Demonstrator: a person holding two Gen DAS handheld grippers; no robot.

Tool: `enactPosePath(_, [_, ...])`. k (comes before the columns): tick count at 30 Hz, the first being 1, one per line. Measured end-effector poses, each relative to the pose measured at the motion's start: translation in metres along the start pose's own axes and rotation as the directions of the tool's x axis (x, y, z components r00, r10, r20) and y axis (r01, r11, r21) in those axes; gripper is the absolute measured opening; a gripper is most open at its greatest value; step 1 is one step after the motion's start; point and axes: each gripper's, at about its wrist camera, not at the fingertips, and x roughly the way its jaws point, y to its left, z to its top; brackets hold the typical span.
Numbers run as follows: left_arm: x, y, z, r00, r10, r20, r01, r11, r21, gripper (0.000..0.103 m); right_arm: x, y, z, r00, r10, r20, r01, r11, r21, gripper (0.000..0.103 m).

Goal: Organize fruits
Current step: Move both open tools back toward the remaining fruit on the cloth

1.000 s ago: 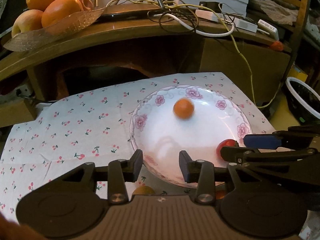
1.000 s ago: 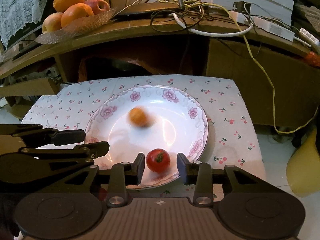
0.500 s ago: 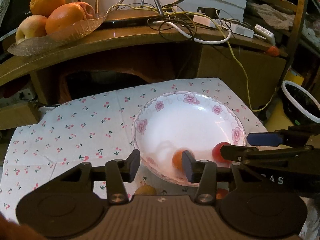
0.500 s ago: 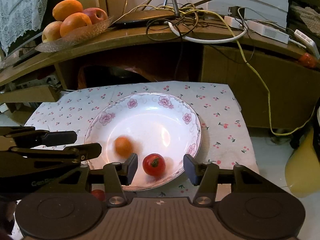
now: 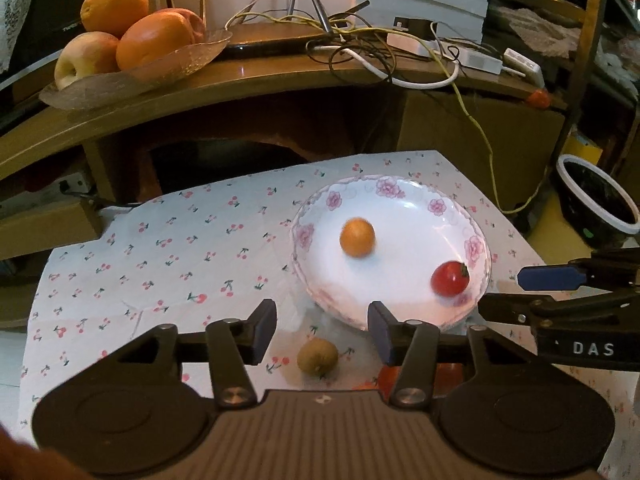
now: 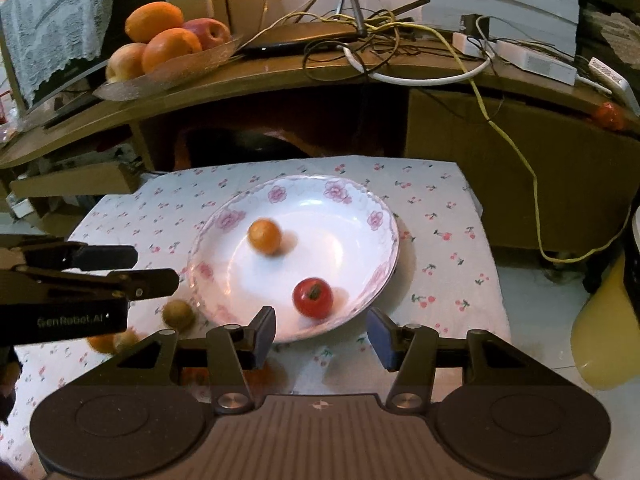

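A low table draped in a white cherry-print cloth [image 5: 168, 248] stood before a curved wooden shelf [image 5: 248, 84] that carried a glass dish of oranges and apples [image 5: 132, 44] and a tangle of cables [image 5: 360, 36]. On the cloth sat a white plate [image 6: 320, 204] with a pink floral rim. Two fruits lay inside it, well apart: a small orange fruit [image 6: 264, 236], slightly blurred, toward the plate's centre, and a red tomato [image 6: 312, 297] with a green calyx, close to the near rim.

The left gripper [image 5: 322, 330] hovered above the cloth at the plate's near-left edge, its jaws spread wide and holding nothing. Between its fingers, on the cloth just outside the plate, lay a small brownish-green fruit [image 5: 317, 355]. The right gripper [image 6: 321, 334] was likewise released and empty, poised over the plate's near rim with the tomato just beyond its fingertips. In the right wrist view, further small fruits [image 6: 114, 342] appeared partly hidden under the left gripper's body; their kind could not be told.
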Motion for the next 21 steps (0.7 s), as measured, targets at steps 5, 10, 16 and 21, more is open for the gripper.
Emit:
enactPosePath(5, [-0.012, 0.008, -0.011, 1.000, 0.000, -0.012, 0.000, 1.000, 0.021, 0.055, -0.005, 0.008, -0.009, 0.999, 0.046, -0.028, -0.047, 0.999, -0.022, 0.053])
enactPosePath(10, [-0.025, 0.021, -0.024, 1.000, -0.007, -0.027, 0.008, 0.999, 0.035, 0.055, -0.001, 0.017, -0.018, 0.996, 0.065, -0.069, -0.069, 0.996, -0.053, 0.053])
enactPosePath(16, [-0.036, 0.033, -0.043, 0.999, -0.022, -0.050, 0.025, 0.998, 0.056, 0.055, 0.006, 0.024, -0.023, 0.992, 0.079, -0.101, -0.086, 0.994, -0.074, 0.053])
enactPosePath(21, [-0.031, 0.034, -0.058, 0.997, -0.008, -0.079, 0.017, 0.994, 0.112, 0.056, 0.012, 0.031, -0.027, 0.988, 0.083, -0.130, -0.096, 0.991, -0.098, 0.053])
